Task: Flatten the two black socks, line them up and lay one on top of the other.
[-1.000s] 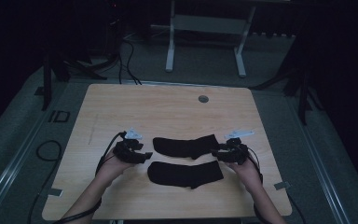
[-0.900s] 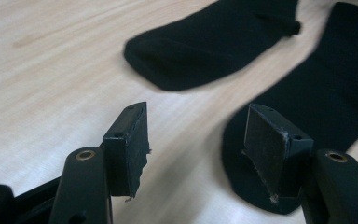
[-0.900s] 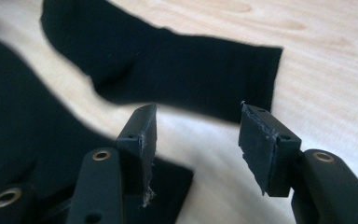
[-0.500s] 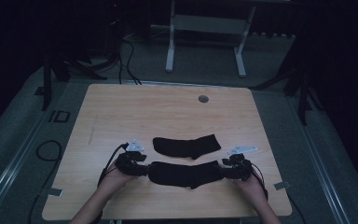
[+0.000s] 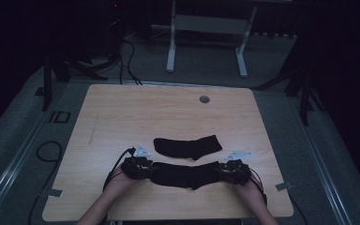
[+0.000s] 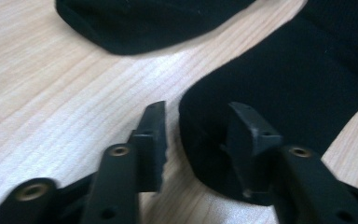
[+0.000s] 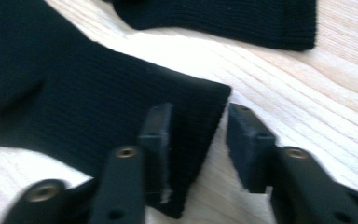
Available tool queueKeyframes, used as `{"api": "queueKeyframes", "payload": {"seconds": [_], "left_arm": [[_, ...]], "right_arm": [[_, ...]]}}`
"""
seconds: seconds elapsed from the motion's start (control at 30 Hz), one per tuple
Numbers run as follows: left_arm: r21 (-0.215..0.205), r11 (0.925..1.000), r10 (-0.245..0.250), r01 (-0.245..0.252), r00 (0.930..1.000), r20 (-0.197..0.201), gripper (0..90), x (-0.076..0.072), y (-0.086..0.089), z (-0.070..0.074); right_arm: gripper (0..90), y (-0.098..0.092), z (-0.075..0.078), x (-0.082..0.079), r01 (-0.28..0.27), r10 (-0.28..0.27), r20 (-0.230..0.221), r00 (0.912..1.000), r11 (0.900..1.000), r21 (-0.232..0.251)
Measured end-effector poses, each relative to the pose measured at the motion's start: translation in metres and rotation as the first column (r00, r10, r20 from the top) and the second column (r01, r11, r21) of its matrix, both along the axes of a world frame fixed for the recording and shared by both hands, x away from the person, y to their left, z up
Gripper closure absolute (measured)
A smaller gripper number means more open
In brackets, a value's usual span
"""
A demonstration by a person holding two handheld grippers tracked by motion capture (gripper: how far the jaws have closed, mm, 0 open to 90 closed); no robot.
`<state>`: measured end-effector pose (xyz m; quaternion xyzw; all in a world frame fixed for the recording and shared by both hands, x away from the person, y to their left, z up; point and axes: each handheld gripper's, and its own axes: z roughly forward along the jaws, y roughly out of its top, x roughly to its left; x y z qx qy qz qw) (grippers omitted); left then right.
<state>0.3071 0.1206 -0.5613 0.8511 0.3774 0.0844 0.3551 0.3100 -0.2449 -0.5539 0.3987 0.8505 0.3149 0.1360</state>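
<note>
Two black socks lie flat on the light wooden table [image 5: 122,112], both running left to right. The far sock [image 5: 187,146] sits a little past the middle of the near half; the near sock [image 5: 185,174] lies just in front of it, apart from it by a narrow strip of bare wood.

Left gripper [image 5: 138,167] is at the left end of the near sock — its rounded toe end. In the left gripper view the jaws have just been closing and stand partly apart; the toe edge lies between them, one jaw resting over the fabric, the other on bare wood beside it. A gap shows between that jaw and the cloth, so not clamped.

Right gripper [image 5: 234,171] is at the right end of the near sock — the ribbed cuff. Its jaws have likewise just been closing and stand partly apart, astride the cuff's corner, a gap showing on the wood side.

A small round grommet [image 5: 204,99] sits near the table's far edge.
</note>
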Motion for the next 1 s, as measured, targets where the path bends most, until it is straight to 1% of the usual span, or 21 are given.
{"api": "queueKeyframes", "payload": {"seconds": [0.03,0.07,0.13,0.17,0.2,0.23,0.3,0.33,0.4,0.47,0.53,0.57,0.6,0.63,0.67,0.73,0.8,0.83,0.87,0.93,1.0], "left_arm": [[-0.001,1.0000,0.003,-0.003,1.0000,0.003,68.1,0.000,-0.001,0.000],[0.004,1.0000,-0.005,0.004,1.0000,0.005,70.2,-0.001,-0.002,0.000],[0.005,0.9999,-0.014,0.014,0.9999,0.004,77.3,-0.001,-0.004,-0.001],[0.001,0.9999,-0.015,0.015,0.9999,0.001,82.9,-0.001,-0.004,0.000],[0.004,1.0000,-0.002,0.002,1.0000,0.006,84.6,-0.002,-0.004,0.000],[0.003,1.0000,-0.001,0.001,1.0000,0.005,85.5,-0.001,-0.004,0.002],[-0.014,0.9999,-0.003,0.003,1.0000,0.001,86.2,-0.001,-0.003,0.005],[-0.019,0.9998,-0.001,0.001,1.0000,0.006,86.3,-0.002,-0.002,0.008],[-0.035,0.9994,0.004,-0.004,0.9999,0.015,86.5,-0.003,0.000,0.015],[-0.041,0.9991,0.006,-0.005,0.9996,0.029,86.5,-0.004,0.002,0.022],[-0.051,0.9987,0.008,-0.006,0.9993,0.035,86.6,-0.004,0.005,0.029],[-0.051,0.9987,0.008,-0.006,0.9993,0.035,86.6,-0.004,0.005,0.029],[-0.055,0.9985,0.010,-0.007,0.9988,0.048,86.6,-0.003,0.007,0.037],[-0.061,0.9981,0.013,-0.010,0.9984,0.056,86.6,-0.001,0.009,0.044],[-0.060,0.9980,0.022,-0.018,0.9976,0.066,86.7,0.001,0.010,0.050],[-0.060,0.9979,0.029,-0.025,0.9967,0.076,86.7,0.006,0.013,0.060],[-0.062,0.9974,0.041,-0.036,0.9956,0.084,86.7,0.014,0.015,0.071],[-0.062,0.9972,0.046,-0.041,0.9952,0.086,86.7,0.018,0.016,0.076],[-0.060,0.9970,0.054,-0.049,0.9946,0.088,86.7,0.023,0.017,0.081],[-0.046,0.9974,0.060,-0.056,0.9938,0.094,86.7,0.031,0.016,0.087],[-0.037,0.9975,0.063,-0.060,0.9945,0.084,86.7,0.041,0.015,0.090]], "right_arm": [[75.0,0.001,0.000,0.000,-0.002,0.002,0.002,1.0000,1.000,-0.001],[77.5,0.002,0.000,0.000,-0.004,0.004,0.000,1.0000,1.000,0.003],[81.6,0.002,0.000,0.000,-0.009,0.009,-0.003,1.0000,1.000,0.009],[82.7,0.002,0.000,0.000,-0.011,0.011,-0.003,0.9999,1.000,0.009],[83.5,0.003,0.000,-0.001,-0.009,0.009,-0.003,1.0000,1.000,0.007],[84.3,0.003,0.000,-0.001,-0.006,0.006,-0.004,1.0000,1.000,0.005],[84.9,0.003,0.003,-0.002,-0.010,0.010,-0.006,0.9999,1.000,0.002],[85.2,0.003,0.005,-0.002,-0.008,0.008,-0.001,1.0000,1.000,0.007],[85.2,0.000,0.013,-0.003,-0.003,0.003,0.002,1.0000,0.999,0.044],[85.2,-0.002,0.023,-0.004,-0.002,0.000,0.020,0.9998,0.997,0.074],[85.3,-0.004,0.035,-0.004,-0.004,0.000,0.042,0.9991,0.995,0.100],[85.3,-0.004,0.035,-0.004,-0.004,0.000,0.042,0.9991,0.995,0.100],[85.3,-0.005,0.040,-0.003,-0.007,0.001,0.054,0.9986,0.994,0.109],[85.2,-0.005,0.049,-0.002,-0.011,0.003,0.065,0.9979,0.991,0.131],[85.3,-0.004,0.056,0.000,-0.014,0.003,0.084,0.9964,0.991,0.136],[85.3,-0.004,0.065,0.005,-0.016,0.001,0.099,0.9951,0.989,0.148],[85.2,-0.003,0.074,0.012,-0.021,0.003,0.116,0.9932,0.989,0.149],[85.3,-0.003,0.078,0.017,-0.017,-0.002,0.124,0.9923,0.988,0.157],[85.2,-0.003,0.082,0.022,-0.017,-0.004,0.122,0.9926,0.986,0.166],[85.2,-0.002,0.087,0.032,-0.007,-0.014,0.128,0.9917,0.986,0.166],[85.2,0.000,0.088,0.043,-0.002,-0.018,0.121,0.9925,0.986,0.165]]}}
